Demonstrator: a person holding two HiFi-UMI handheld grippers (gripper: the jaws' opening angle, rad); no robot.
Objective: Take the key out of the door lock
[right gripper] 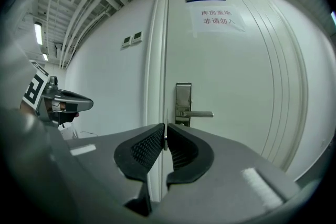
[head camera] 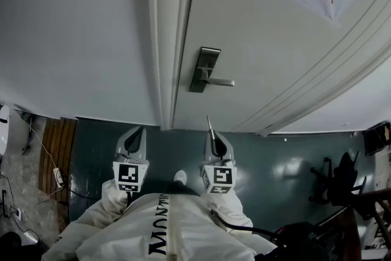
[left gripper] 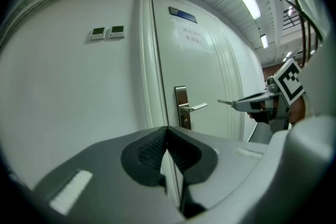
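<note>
Right hand-held gripper [head camera: 213, 139] is pinching the key [head camera: 209, 124], mostly buried in its grip. Left hand-held gripper [head camera: 137, 135] is hanging closed. At 12 o'clock the door lock [head camera: 204, 69], keyhole unclear.

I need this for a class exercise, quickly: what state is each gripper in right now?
Left gripper: shut, nothing between the jaws.
Right gripper: shut on the key.
</note>
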